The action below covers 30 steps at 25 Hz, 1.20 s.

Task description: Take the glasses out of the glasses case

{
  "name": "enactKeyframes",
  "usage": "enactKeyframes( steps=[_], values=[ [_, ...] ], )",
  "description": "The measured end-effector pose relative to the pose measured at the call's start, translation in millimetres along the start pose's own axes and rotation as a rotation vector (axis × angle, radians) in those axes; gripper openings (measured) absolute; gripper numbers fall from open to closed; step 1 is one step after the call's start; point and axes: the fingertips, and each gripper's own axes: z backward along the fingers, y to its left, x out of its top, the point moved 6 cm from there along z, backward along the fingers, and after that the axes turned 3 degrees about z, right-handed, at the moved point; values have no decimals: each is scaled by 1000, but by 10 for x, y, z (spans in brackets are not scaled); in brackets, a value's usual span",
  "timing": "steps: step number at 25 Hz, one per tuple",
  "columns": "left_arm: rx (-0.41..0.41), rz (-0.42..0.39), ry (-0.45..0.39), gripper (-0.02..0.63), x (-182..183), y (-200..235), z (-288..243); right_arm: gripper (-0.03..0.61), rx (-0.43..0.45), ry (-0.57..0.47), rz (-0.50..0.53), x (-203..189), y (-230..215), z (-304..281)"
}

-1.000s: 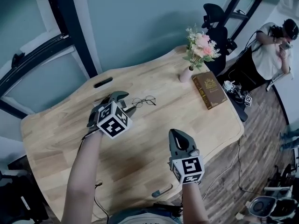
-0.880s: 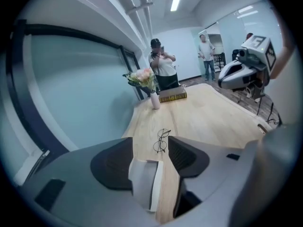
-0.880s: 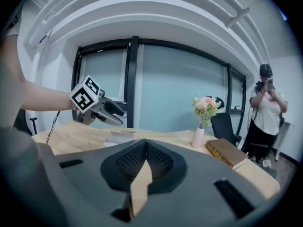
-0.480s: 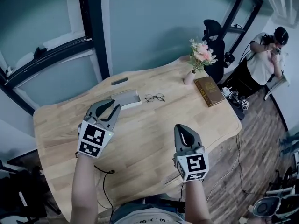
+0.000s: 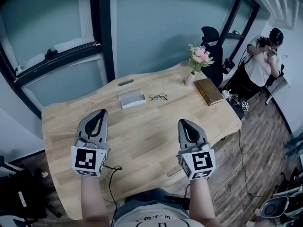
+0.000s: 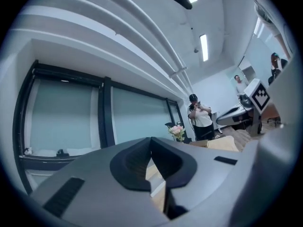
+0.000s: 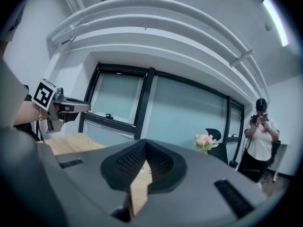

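Note:
The pale grey glasses case lies on the far middle of the wooden table. The thin-framed glasses rest on the wood just right of it, outside the case. My left gripper hovers over the near left of the table, well back from the case, shut with nothing in it. My right gripper hangs level over the near right, also shut and empty. In the left gripper view the left gripper points level across the room, and so does the right gripper in the right gripper view.
A vase of pink flowers and a brown book stand at the table's far right. Behind them are a black office chair and a standing person. A dark cable runs over the near table edge. Windows line the far wall.
Both grippers have pulled back from the case and glasses toward the near table edge and risen. The left gripper's jaws have gone from wide open to shut, empty.

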Motion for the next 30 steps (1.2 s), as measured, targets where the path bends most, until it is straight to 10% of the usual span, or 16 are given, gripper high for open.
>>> enactKeyframes(
  steps=[30],
  values=[
    [115, -33, -97, 17, 619, -831, 889, 9, 17, -173, 10, 454, -57, 1193]
  ],
)
